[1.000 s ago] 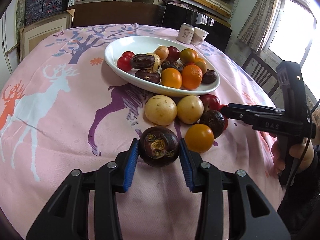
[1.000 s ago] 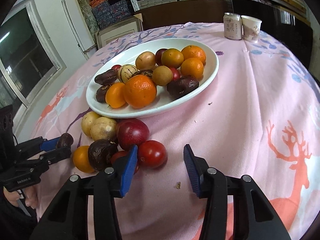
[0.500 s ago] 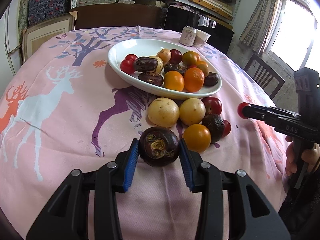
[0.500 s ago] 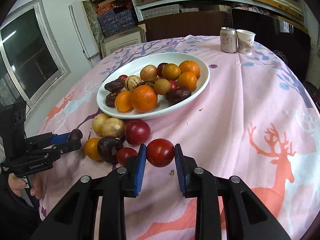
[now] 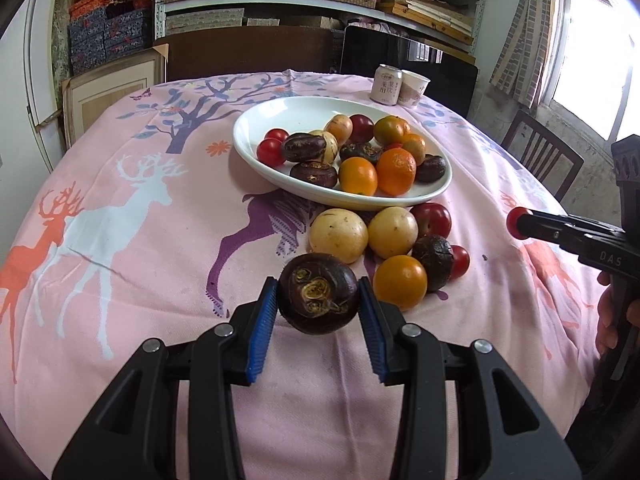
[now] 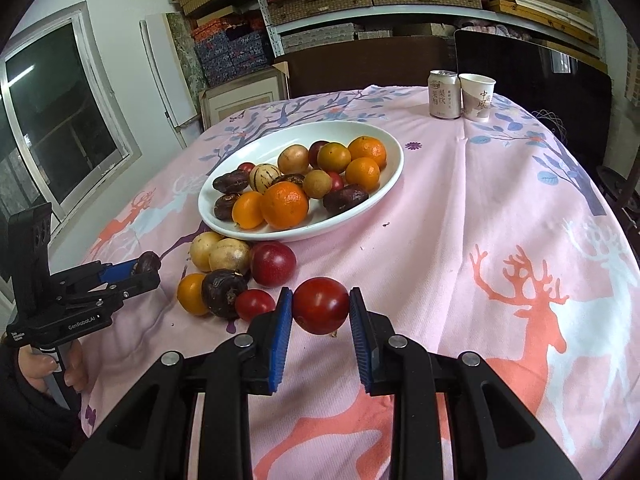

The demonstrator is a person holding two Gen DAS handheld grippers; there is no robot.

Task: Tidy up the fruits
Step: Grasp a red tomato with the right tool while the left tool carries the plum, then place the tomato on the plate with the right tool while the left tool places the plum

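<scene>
Between the blue pads of the left gripper [image 5: 318,306], a dark brown water chestnut [image 5: 318,293] is clamped and held above the pink deer-print tablecloth [image 5: 120,240], just in front of a loose cluster of fruit [image 5: 384,248]. A red tomato [image 6: 321,311] is likewise gripped in the right gripper [image 6: 320,314], lifted clear of the cloth beside that same cluster. Beyond the cluster, a white oval plate [image 6: 384,196] heaped with fruit is seen, and well behind it a drink can [image 6: 444,94] touching a paper cup [image 6: 477,97].
</scene>
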